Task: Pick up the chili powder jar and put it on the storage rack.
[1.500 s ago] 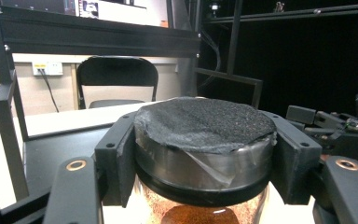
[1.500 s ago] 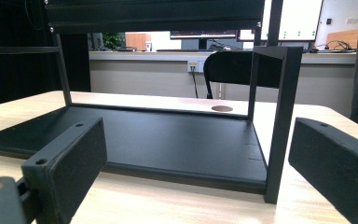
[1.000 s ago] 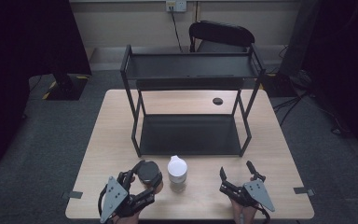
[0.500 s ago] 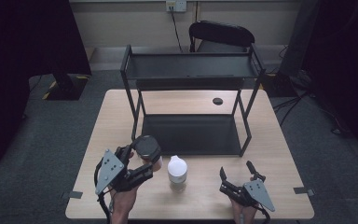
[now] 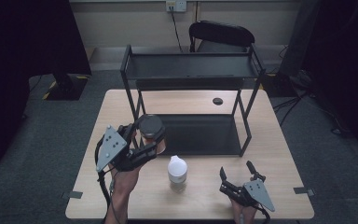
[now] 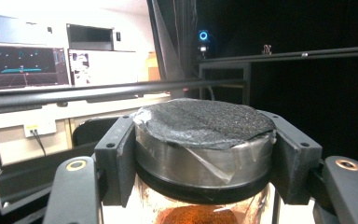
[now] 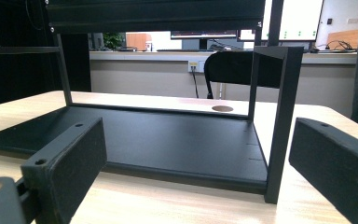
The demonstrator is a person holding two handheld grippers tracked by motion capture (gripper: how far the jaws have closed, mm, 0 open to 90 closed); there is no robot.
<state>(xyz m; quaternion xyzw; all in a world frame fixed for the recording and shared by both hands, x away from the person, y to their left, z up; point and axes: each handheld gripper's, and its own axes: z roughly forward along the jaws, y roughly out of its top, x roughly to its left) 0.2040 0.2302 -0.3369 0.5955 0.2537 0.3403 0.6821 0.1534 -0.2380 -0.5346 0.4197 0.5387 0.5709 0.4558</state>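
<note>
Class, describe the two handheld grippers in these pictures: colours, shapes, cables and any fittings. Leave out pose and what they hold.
Both the left gripper and the right gripper are black, each topped by a grey three-cornered plate dotted with small holes. A black cable loops from the left one. In the gripper views the fingers are blocky black pads with small screw holes, on arms with brass-coloured bushings. The forearms are bare, with no sleeves in view.

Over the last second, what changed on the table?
The left gripper, shut on the dark-lidded jar, carried it forward from beside the white bottle toward the black rack. The white bottle and the open right gripper stayed put.
</note>
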